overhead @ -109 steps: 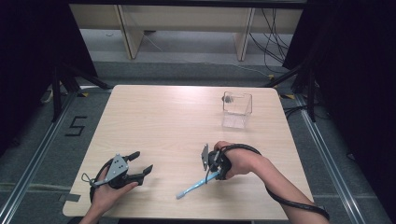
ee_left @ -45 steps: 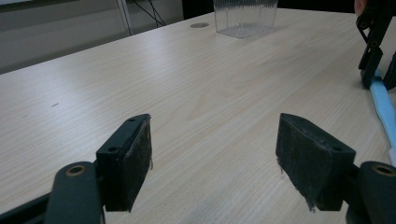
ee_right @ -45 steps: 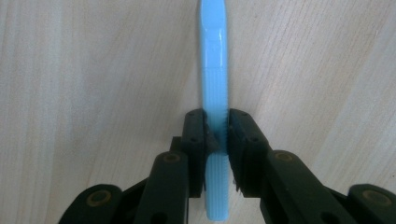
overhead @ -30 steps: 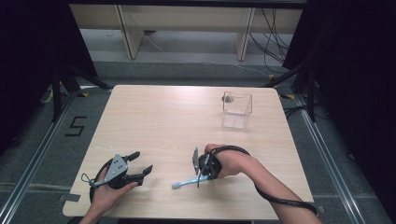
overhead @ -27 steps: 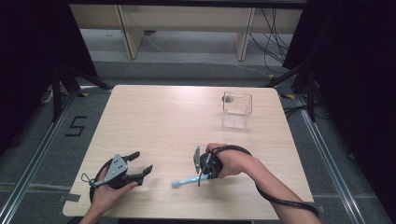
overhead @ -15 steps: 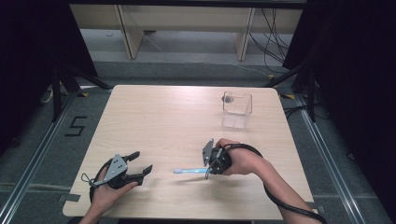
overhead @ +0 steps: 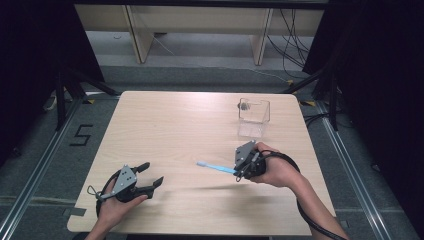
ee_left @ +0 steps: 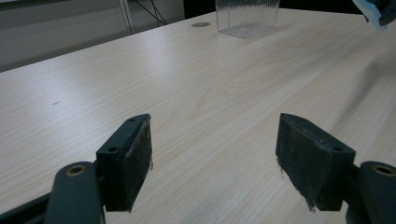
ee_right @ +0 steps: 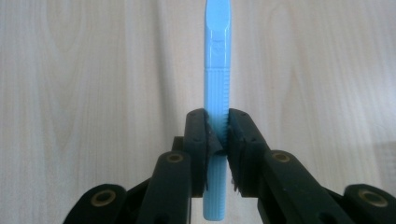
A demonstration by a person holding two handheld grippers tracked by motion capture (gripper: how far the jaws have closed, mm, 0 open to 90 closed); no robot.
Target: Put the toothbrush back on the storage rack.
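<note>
Nearest, at about 7 o'clock on the pale wood-grain surface (overhead: 190,125), left tongs (overhead: 150,182) held in the left hand (overhead: 117,205), jaws spread wide with nothing between, aimed toward 2 o'clock. Flat black pads (ee_left: 140,154) with worn, fraying edges seen in the left gripper view, bare wood grain between them.

Farther along, near 4 o'clock, right tongs (overhead: 239,171) in the right hand (overhead: 275,172), clamped on a light blue plastic toothbrush (overhead: 215,167). Long axis close to level over the surface, free end pointing toward 9 o'clock, faint shadow lying below it nearer the front edge. Bristles not discernible from above. Closer detail in the right gripper view: slim flat handle (ee_right: 217,70) running straight up toward 12 o'clock, ribbed along one side, gripped by the toothed jaws near its lower end with a short stub poking out behind.

Farthest, toward 1 o'clock, a clear square-sided container (overhead: 254,116), well apart from both tongs. Fine vertical ribbing on its walls (ee_left: 247,16) visible from the left gripper view, plus a small round dark disc (ee_left: 201,24) just beside it.
</note>
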